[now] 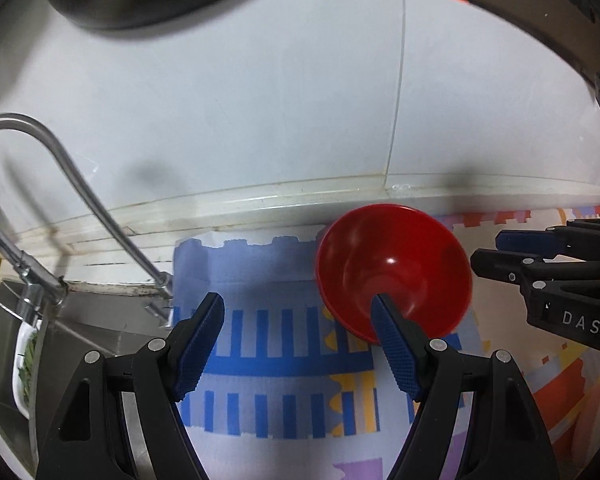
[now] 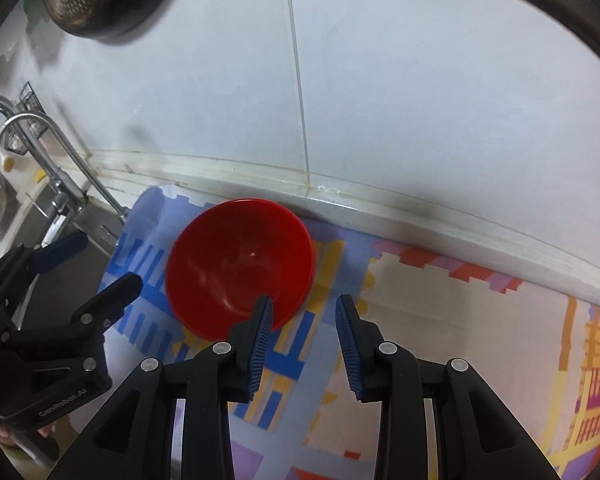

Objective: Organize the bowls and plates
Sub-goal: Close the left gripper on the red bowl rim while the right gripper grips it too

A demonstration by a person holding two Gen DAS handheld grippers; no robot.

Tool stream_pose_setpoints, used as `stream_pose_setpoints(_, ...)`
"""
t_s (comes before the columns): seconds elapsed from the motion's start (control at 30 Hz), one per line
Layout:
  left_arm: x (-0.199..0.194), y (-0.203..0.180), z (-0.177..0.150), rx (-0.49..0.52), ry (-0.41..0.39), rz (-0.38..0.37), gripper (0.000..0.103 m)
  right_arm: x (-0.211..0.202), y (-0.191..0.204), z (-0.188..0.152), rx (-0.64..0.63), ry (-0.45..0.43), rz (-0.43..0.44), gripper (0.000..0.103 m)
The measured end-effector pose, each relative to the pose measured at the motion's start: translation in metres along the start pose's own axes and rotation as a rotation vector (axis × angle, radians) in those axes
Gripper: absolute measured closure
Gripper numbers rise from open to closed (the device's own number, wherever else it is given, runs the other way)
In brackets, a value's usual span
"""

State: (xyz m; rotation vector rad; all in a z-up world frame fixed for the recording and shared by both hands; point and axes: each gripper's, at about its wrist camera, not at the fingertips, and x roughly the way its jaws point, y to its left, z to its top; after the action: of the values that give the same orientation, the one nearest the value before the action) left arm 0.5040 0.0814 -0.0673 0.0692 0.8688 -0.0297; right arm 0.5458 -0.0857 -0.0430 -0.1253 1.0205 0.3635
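Left wrist — left gripper [image 1: 298, 312] jaws wide, empty | right gripper [image 2: 304, 314] narrower, seemingly clear of red bowl [image 2: 236, 264]

White tiled wall [image 1: 260, 100] behind patterned counter mat [image 2: 440, 320]

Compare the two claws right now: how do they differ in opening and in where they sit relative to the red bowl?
The left claw gapes wide; the right claw stands narrower. The left claw sits left of the red bowl, the right claw to its right. Both are empty, have blue pads and point down at the patterned mat.
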Motion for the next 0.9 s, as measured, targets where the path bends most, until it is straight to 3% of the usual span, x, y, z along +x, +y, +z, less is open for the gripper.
stream_pose_setpoints(0.2,0.023,0.000,0.003,0.003,0.037,-0.019,0.028,0.025,-0.004,0.006,0.023,0.050,0.027,0.069)
stream_pose_setpoints(0.47,0.045,0.000,0.005,-0.008,0.075,-0.041,0.040,0.045,-0.009,0.007,0.069,0.095,0.055,0.070)
stream_pose_setpoints(0.73,0.060,0.002,0.005,-0.038,0.118,-0.088,0.059,0.052,-0.006,0.006,0.084,0.120,0.077,0.083)
stream_pose_setpoints(0.9,0.066,-0.002,0.010,-0.043,0.137,-0.120,0.081,0.053,-0.007,0.005,0.101,0.123,0.076,0.087)
